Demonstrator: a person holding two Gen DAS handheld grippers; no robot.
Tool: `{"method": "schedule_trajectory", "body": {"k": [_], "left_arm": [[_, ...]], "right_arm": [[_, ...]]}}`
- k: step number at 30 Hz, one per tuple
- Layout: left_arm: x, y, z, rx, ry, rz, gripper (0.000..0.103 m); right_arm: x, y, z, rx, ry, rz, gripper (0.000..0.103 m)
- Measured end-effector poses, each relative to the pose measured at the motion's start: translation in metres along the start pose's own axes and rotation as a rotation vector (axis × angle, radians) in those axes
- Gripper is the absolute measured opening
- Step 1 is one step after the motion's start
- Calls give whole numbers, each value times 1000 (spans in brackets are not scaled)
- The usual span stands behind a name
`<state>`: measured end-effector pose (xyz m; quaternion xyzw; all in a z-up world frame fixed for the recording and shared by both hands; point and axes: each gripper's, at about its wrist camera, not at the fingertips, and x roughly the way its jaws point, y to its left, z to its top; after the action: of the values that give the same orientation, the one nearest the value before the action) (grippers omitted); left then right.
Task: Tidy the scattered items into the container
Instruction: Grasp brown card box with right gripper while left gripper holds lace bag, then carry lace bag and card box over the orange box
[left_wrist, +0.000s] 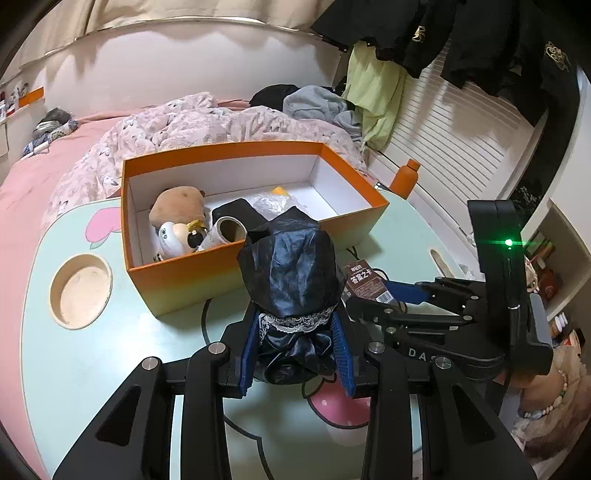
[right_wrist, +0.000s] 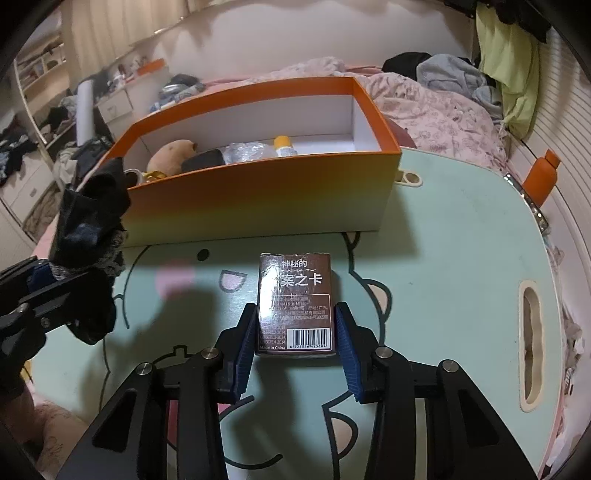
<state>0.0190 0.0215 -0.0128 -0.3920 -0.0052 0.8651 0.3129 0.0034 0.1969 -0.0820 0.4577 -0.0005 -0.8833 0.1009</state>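
My left gripper (left_wrist: 295, 321) is shut on a crumpled shiny black pouch (left_wrist: 291, 266) with a lace band, held above the table in front of the orange box (left_wrist: 221, 149). The pouch (right_wrist: 88, 221) and the left gripper (right_wrist: 40, 284) also show at the left edge of the right wrist view. My right gripper (right_wrist: 295, 310) is shut on a brown card box (right_wrist: 295, 295) that lies flat on the mint table (right_wrist: 443, 240), its pads against the two long sides. The orange box (right_wrist: 258, 192) holds a brown plush (left_wrist: 177, 206), a roll (left_wrist: 229, 229), a small white toy and a yellow-capped bottle (right_wrist: 283, 146).
An orange bottle (right_wrist: 541, 181) stands at the table's far right edge. The table has a round cup recess (left_wrist: 81, 291) on the left and a handle slot (right_wrist: 532, 350) on the right. A bed with a pink quilt (left_wrist: 184, 122) and piled clothes lies behind the box.
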Motion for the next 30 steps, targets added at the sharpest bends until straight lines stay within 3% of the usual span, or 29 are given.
{"method": "schedule_trajectory", "body": {"k": [7,12,16,23,30], "left_arm": [[-10,2,7,5,-30,4,37],[-19,8,30,-3,-90,17,37],[-12,14,53,9,-107,63,37],[16,31,80,-26,-86,44,37],[40,40,89,-52,-44,56,37]], "right_arm": [[-24,-6,7,33,-81,90,40],[-44,-4,31,46,-147,161,40],[-48,2,61,32,-189,157,40],[-56,8,101,7,-290,172,40],[-22,0,121,42,-247,150,40]]}}
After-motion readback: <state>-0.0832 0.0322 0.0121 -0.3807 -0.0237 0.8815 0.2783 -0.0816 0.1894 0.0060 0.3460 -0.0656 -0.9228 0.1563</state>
